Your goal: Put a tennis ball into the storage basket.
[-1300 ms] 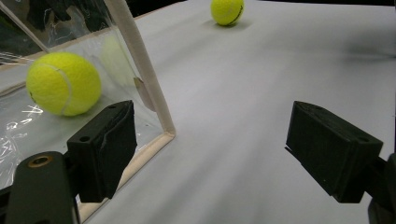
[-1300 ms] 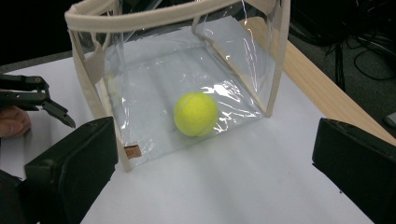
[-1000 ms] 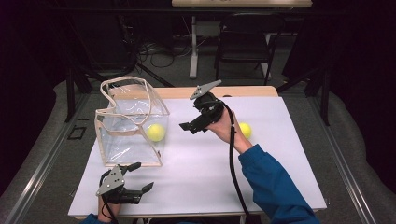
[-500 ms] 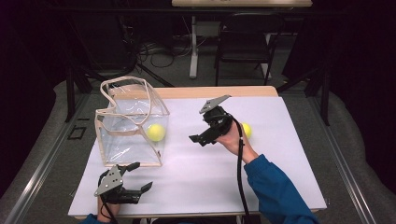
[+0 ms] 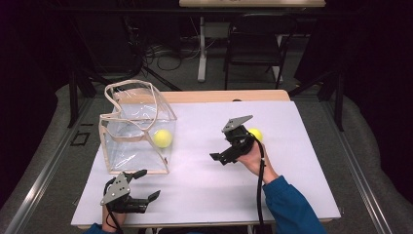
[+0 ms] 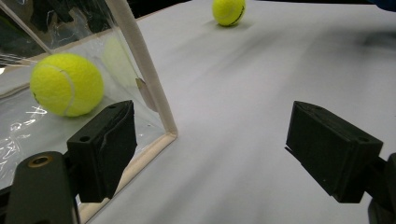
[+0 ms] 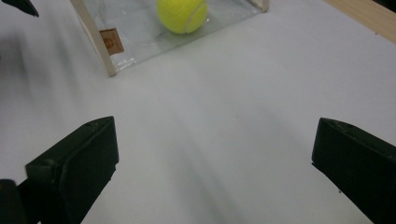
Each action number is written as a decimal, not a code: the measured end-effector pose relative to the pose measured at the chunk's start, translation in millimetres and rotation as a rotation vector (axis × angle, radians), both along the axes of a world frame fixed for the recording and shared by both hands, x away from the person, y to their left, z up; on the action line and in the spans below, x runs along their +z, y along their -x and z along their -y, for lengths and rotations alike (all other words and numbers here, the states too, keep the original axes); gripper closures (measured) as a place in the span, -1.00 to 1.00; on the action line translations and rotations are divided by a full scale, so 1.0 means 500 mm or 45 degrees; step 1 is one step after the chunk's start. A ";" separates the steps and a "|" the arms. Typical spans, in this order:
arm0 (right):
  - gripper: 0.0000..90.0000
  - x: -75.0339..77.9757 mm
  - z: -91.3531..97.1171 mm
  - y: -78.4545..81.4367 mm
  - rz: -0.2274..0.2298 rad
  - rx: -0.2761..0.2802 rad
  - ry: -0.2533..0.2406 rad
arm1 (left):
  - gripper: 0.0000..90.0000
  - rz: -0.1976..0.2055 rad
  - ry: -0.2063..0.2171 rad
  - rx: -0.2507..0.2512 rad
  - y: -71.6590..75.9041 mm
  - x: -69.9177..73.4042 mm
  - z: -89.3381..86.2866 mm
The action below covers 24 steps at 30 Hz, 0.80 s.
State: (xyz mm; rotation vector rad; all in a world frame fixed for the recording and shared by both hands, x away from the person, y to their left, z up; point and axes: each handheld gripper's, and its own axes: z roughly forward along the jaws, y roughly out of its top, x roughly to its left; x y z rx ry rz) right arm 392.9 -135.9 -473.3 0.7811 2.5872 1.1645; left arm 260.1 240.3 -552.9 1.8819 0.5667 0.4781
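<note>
Since a second ago the right gripper (image 5: 225,150) has drawn back from beside the clear bag (image 5: 136,129) toward the person's side of the white table (image 5: 204,195), and now hangs over bare tabletop at centre right. Left gripper (image 5: 146,186) unchanged in place, low at the near left edge.

Right gripper — jaws spread wide, nothing between them. Its own view looks across bare table toward the bag, with the ball inside it far ahead. The loose tennis ball (image 5: 255,135) lies on the table just behind this gripper, on the far side of the hand (image 5: 251,157), partly hidden by the gripper body in the high view. It is behind the jaws, which point away from it toward the bag.

Left gripper — jaws also spread, empty. Left gripper view: the left-hand jaw sits just in front of the bag's cream-trimmed corner; whether it touches cannot be told. The loose ball (image 6: 228,11) is well apart, far across the table ahead of the jaws.

Second tennis ball (image 5: 162,138) rests inside the bag, against its transparent side nearest the table centre. In the left gripper view this ball (image 6: 67,84) shows through the plastic, just above the left-hand jaw.

Bag stands upright on the left half of the table, mouth open upward, rim crumpled.
</note>
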 end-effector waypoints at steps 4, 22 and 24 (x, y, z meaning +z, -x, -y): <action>-1.00 -0.019 0.016 0.014 0.001 -0.003 0.009 | -0.64 -0.003 -0.003 -0.001 0.000 0.000 -0.001; -1.00 -0.070 0.055 0.056 0.023 -0.032 0.023 | -0.64 -0.005 -0.016 -0.010 0.000 -0.001 0.003; -1.00 -0.072 0.063 0.059 0.023 -0.037 0.024 | -0.64 -0.009 -0.020 -0.013 -0.001 -0.002 0.003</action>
